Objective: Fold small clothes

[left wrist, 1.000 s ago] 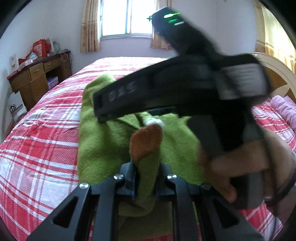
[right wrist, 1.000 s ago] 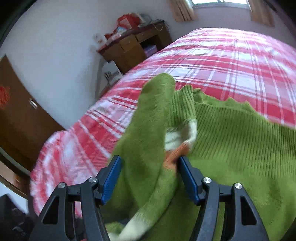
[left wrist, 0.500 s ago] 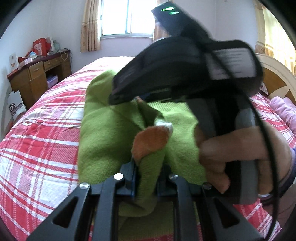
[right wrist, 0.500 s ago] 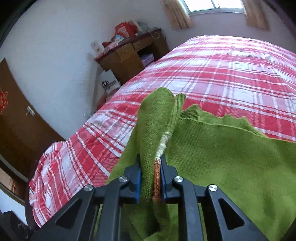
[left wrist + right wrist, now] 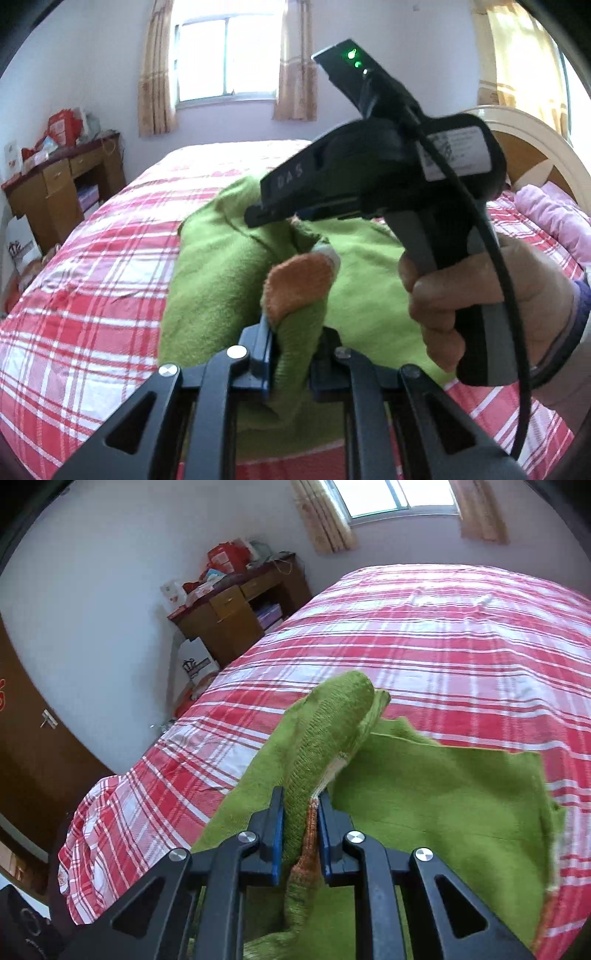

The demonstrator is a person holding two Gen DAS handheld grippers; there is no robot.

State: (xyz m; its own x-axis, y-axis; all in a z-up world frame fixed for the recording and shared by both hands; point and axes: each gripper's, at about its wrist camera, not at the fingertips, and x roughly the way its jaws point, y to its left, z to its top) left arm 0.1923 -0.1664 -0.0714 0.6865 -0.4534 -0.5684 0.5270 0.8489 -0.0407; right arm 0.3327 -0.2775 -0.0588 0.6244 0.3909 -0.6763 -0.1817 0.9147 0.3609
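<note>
A green sweater [image 5: 218, 280] lies spread on a bed [image 5: 92, 295] covered with a red and white plaid sheet, and both hand-held grippers have hold of it. The left hand-held gripper [image 5: 291, 354] is closed down on a bunched fold of the knit, and an orange cuff [image 5: 299, 284] with a white edge sticks up just above its fingers. In the left wrist view the right hand-held gripper [image 5: 258, 218] reaches in from the right, gripped by the person's right hand [image 5: 480, 295], with its tip down against the green cloth just beyond the orange cuff; a black cable [image 5: 495, 258] runs down past that hand and two green lights glow at the top of the device. The right wrist view shows the right hand-held gripper [image 5: 301, 827] pinched narrowly on a raised ridge of the sweater [image 5: 443, 805], green knit against the left blue pad and a strip of orange and white trim against the right one. The lifted fold rises to a rounded peak ahead of the fingers, while the rest of the sweater lies flat on the bed [image 5: 443, 646] to the right. A wooden desk [image 5: 236, 616] with clutter on top stands by the wall beyond the bed, near a curtained window [image 5: 225, 62].
</note>
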